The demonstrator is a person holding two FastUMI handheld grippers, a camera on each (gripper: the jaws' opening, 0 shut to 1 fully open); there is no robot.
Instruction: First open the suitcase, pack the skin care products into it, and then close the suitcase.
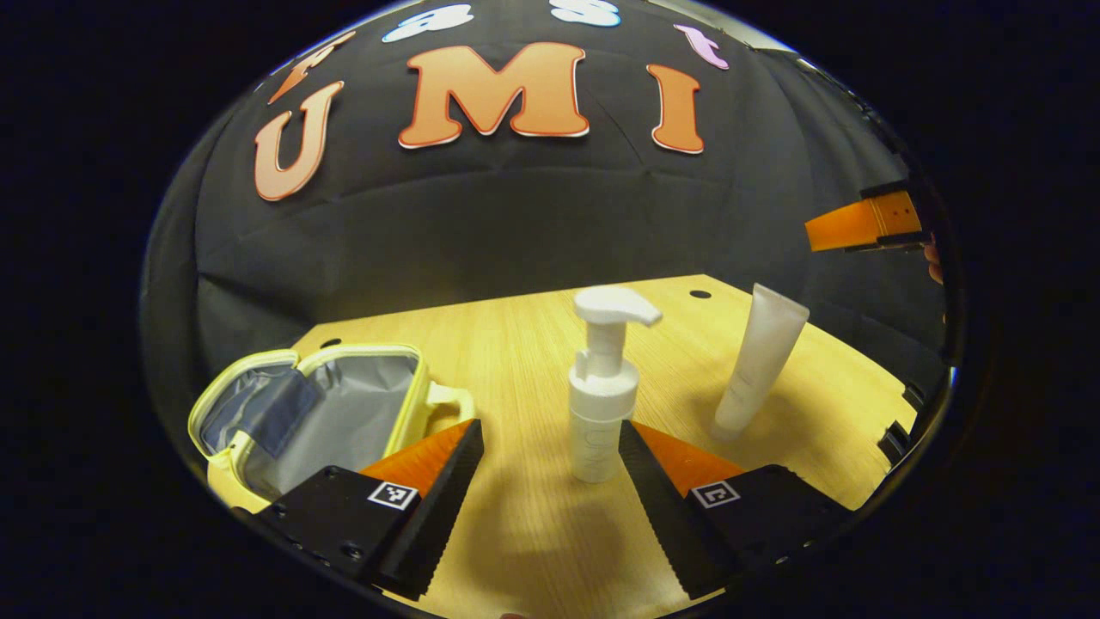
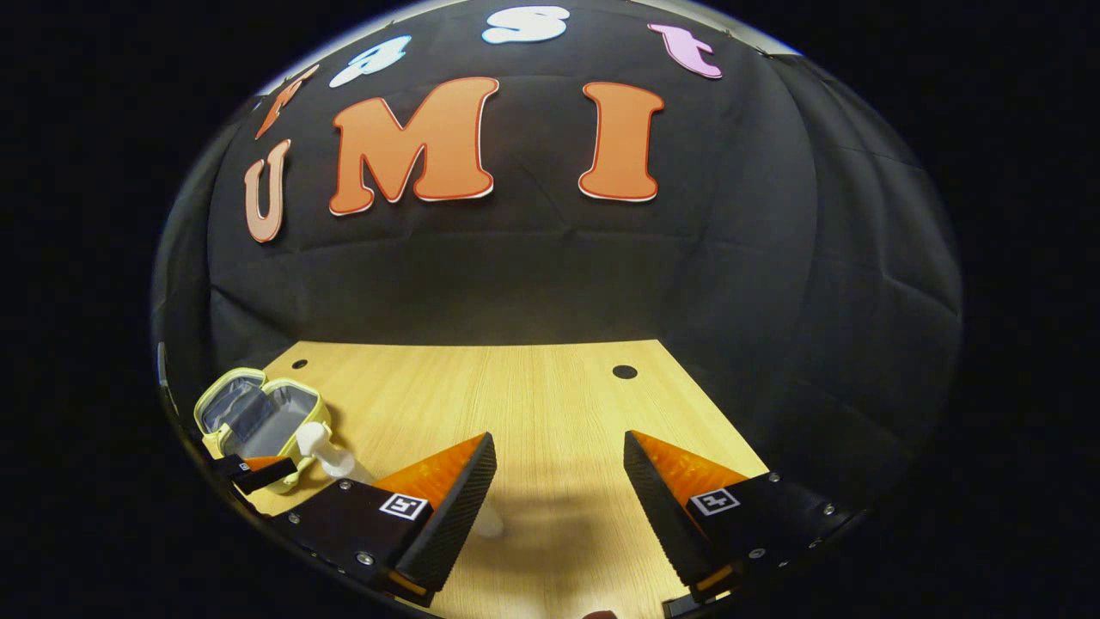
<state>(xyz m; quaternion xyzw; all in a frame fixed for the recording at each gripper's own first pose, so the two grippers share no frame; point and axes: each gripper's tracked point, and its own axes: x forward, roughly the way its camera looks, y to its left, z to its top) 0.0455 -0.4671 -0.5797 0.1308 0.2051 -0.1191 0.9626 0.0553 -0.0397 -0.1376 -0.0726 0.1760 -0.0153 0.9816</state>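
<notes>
The small yellow suitcase [image 1: 318, 413] lies open at the table's left, showing its grey lining. A white pump bottle [image 1: 601, 395] stands upright just ahead of my left gripper [image 1: 548, 425]. That gripper is open, and the bottle sits in the gap close to its right finger. To the right, a white tube [image 1: 758, 361] stands on its cap, leaning slightly. My right gripper [image 2: 559, 436] is open over bare table, holding nothing. In the right gripper view the suitcase [image 2: 258, 421] and the pump head [image 2: 322, 447] are far left. The right gripper [image 1: 868, 222] hangs high at the right.
The wooden table [image 1: 516, 352] ends at the black cloth wall behind, with small round holes [image 2: 625, 371] near its back edge. A black bracket [image 1: 894, 443] sits on the table's right edge. A finger of the left gripper [image 2: 258, 471] lies beside the suitcase.
</notes>
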